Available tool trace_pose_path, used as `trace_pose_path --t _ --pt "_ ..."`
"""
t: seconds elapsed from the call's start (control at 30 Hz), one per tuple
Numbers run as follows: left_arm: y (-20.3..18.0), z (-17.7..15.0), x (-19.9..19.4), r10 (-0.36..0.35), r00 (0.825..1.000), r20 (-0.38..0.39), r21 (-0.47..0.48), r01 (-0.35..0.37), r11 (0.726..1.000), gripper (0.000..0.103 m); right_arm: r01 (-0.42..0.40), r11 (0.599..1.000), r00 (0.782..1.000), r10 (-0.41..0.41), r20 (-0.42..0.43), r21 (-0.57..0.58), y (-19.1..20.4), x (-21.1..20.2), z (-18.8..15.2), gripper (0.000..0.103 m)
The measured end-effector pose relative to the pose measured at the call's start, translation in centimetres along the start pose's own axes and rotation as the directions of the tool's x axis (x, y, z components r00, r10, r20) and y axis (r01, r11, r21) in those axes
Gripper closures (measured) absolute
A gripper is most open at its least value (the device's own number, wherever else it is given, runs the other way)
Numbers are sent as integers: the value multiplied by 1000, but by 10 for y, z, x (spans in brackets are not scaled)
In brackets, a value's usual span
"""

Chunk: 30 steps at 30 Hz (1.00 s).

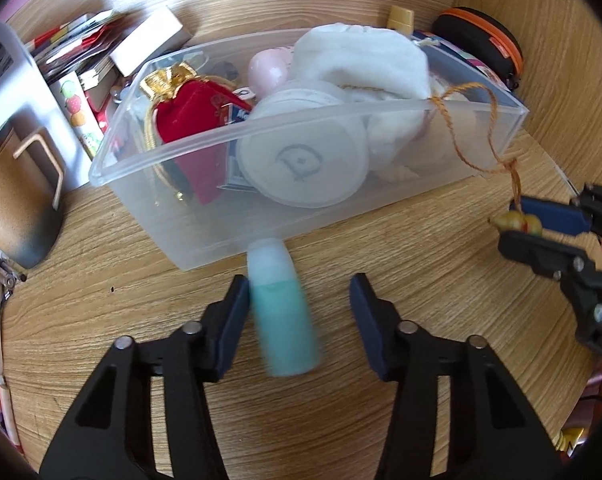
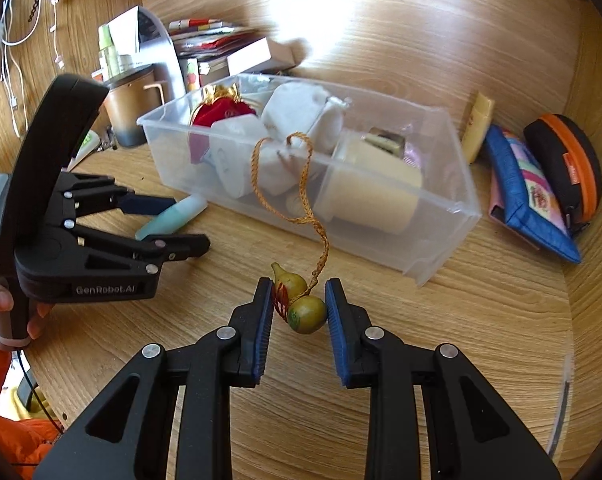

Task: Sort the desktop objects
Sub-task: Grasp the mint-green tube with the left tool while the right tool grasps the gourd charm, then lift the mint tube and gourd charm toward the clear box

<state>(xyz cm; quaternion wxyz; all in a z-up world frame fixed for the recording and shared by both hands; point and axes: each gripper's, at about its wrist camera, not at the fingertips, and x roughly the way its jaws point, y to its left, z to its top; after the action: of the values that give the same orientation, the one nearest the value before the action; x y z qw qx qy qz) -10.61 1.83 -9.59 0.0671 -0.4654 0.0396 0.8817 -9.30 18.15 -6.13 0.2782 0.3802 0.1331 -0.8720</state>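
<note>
The bottle (image 1: 283,308) lies lengthwise between the left gripper (image 1: 299,312) pads, cap toward the bin (image 1: 513,120) (only one pad touches); the right gripper (image 2: 299,312) pinches the gourd charm (image 2: 301,304).

I saw a teal bottle (image 1: 281,312), blurred, perhaps lying flat on the desk beside the clear bin (image 1: 205,216); a gourd charm (image 2: 301,304) hung by its cord.
</note>
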Motion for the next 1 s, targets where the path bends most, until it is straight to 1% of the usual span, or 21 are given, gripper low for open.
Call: trace_pose_path --t 0.13,0.23,0.27,0.33,0.47,0.67,0.73,0.77,0.8,0.83,0.93,1.0 --pt "-1 -1 -2 6 1000 5 5 -6 1000 60 13 1000 1000 -13 17 0 0 -5 3 79" --pt "0 -2 -5 23 1000 11 -2 -23 1000 65 21 1000 999 -21 26 -5 1 -7 6 79" --pt "1 -3 -6 31 999 14 -8 -31 999 70 22 1000 999 -22 29 -7 2 -7 7 79" --pt "7 -4 -8 44 999 15 -40 -43 998 74 26 1000 999 -26 34 -8 2 -8 9 79" --pt "12 -9 -13 35 999 24 -76 -34 997 79 31 999 998 -30 47 -12 4 -11 14 79" --pt "7 -13 -16 39 999 35 -87 -36 996 79 41 999 997 -39 67 -21 7 -16 20 79" --pt "12 -9 -14 39 999 37 -84 -36 996 79 42 999 997 -40 72 -21 7 -17 22 79" --pt "14 -21 -16 32 999 40 -87 -29 996 79 43 999 996 -41 74 -23 7 -18 24 79" --pt "13 -23 -20 35 998 48 -88 -30 996 79 43 999 996 -41 76 -26 7 -18 25 79" --pt "11 -18 -21 36 998 51 -87 -31 996 79 46 999 996 -43 79 -28 7 -19 27 79" --pt "11 -16 -26 27 997 71 -85 -21 996 79 43 999 996 -40 84 -33 9 -19 30 79" --pt "10 -21 -32 26 996 81 -80 -19 997 79 42 998 995 -38 88 -38 11 -20 32 79"
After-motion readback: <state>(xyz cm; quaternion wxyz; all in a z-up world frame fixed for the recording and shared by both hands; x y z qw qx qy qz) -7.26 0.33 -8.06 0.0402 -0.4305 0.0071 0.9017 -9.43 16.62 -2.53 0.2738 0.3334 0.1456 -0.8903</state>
